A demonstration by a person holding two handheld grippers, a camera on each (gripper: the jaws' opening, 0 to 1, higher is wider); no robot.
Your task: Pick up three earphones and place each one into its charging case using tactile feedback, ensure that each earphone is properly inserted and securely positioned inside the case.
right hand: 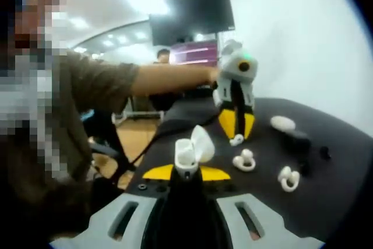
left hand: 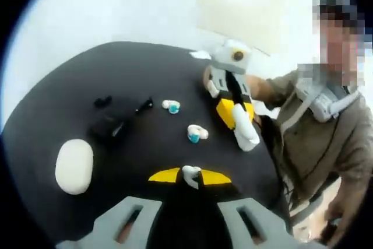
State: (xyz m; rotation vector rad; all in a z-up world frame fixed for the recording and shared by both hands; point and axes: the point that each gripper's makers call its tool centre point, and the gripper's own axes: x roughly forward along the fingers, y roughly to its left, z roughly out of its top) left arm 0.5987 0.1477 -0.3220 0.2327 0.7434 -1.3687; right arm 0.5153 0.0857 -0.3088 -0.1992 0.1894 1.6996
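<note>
On the black table cloth [left hand: 70,97], my left gripper [left hand: 190,176] is shut on a small white earphone [left hand: 190,171] between its yellow tips. Facing it from the right, my right gripper [left hand: 236,118] holds an open white charging case [left hand: 246,135] above the cloth. In the right gripper view that gripper [right hand: 186,172] is shut on the case [right hand: 193,147], lid up. The left gripper [right hand: 236,134] hangs beyond it with the earphone [right hand: 236,140] at its tips. Two white-and-teal earphones [left hand: 171,107] [left hand: 197,133] lie loose on the cloth between the grippers.
A closed white oval case [left hand: 74,165] lies near left, a black case [left hand: 111,125] behind it, and two black earbuds [left hand: 102,101] [left hand: 144,105] beside that. A person in an olive shirt [left hand: 315,144] stands at the table's right edge.
</note>
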